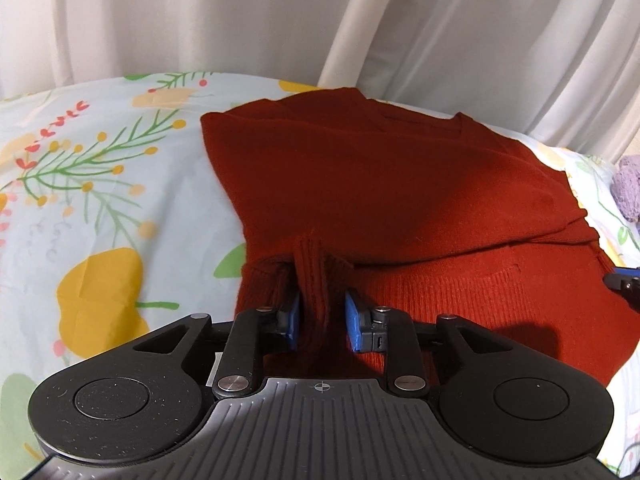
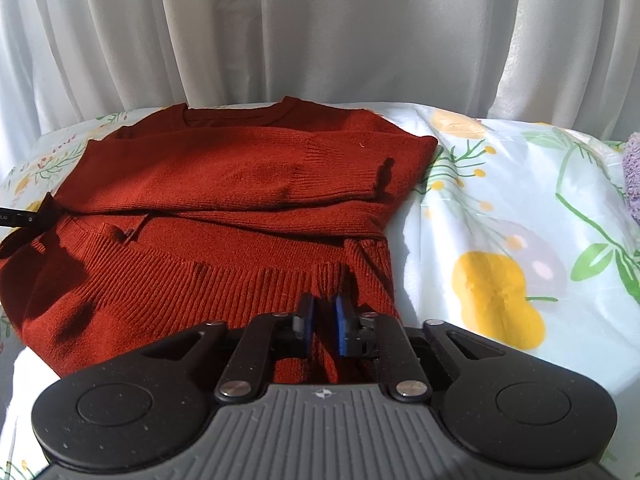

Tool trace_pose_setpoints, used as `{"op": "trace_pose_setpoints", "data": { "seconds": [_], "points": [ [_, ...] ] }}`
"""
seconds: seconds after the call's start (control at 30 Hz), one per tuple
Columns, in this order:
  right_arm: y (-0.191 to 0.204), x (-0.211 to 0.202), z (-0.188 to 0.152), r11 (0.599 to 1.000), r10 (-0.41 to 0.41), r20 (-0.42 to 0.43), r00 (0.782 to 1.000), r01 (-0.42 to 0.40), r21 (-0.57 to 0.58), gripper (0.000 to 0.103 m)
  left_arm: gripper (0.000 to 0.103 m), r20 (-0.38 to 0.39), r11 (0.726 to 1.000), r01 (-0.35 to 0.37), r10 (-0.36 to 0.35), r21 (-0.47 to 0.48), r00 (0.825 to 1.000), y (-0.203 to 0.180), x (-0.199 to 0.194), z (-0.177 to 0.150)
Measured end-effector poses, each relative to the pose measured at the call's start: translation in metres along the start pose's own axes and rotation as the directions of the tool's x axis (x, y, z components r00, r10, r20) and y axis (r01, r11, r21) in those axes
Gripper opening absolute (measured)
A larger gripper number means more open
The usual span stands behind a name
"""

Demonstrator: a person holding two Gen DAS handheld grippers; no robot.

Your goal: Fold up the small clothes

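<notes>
Two tools at red sweater [image 2: 224,184] hem, left tool [image 1: 320,312] pinching ribbed fold, right tool [image 2: 325,320] gripping hem.

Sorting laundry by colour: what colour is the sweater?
Rust red sweater, clearest in the right wrist view.

White curtains [image 2: 320,32] hung in long vertical folds across the whole back of the scene, daylight glowing softly through them. Below them lay a surface covered by a pale floral sheet [image 1: 92,184], printed with green sprigs, small orange and red berries and large yellow fruit shapes. Sunlight fell brightly across the sheet on the right, casting hard shadows. A lilac fuzzy cloth [image 1: 626,188] sat at the far right edge.
</notes>
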State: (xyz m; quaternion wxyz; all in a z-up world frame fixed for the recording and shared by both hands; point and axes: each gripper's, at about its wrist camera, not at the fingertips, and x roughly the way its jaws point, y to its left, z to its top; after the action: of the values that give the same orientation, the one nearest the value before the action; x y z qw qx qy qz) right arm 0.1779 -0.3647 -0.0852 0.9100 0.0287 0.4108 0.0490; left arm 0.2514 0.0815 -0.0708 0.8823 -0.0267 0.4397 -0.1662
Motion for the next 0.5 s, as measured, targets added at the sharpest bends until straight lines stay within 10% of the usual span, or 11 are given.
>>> {"op": "trace_pose_setpoints", "data": {
  "seconds": [0.17, 0.3, 0.5],
  "points": [
    [-0.013, 0.003, -0.004, 0.997, 0.039, 0.007, 0.999, -0.040, 0.071, 0.032, 0.025, 0.000, 1.000, 0.003, -0.003, -0.021, 1.000, 0.001, 0.003, 0.001],
    [-0.007, 0.007, 0.002, 0.997, 0.034, 0.012, 0.999, -0.035, 0.066, 0.007, 0.009, 0.004, 1.000, -0.031, 0.031, 0.003, 1.000, -0.004, 0.002, 0.000],
    [0.011, -0.018, 0.011, 1.000, -0.012, 0.109, 0.994, 0.015, -0.021, 0.005, 0.008, 0.100, 0.999, -0.038, 0.035, 0.037, 0.994, -0.014, -0.032, 0.009]
  ]
}}
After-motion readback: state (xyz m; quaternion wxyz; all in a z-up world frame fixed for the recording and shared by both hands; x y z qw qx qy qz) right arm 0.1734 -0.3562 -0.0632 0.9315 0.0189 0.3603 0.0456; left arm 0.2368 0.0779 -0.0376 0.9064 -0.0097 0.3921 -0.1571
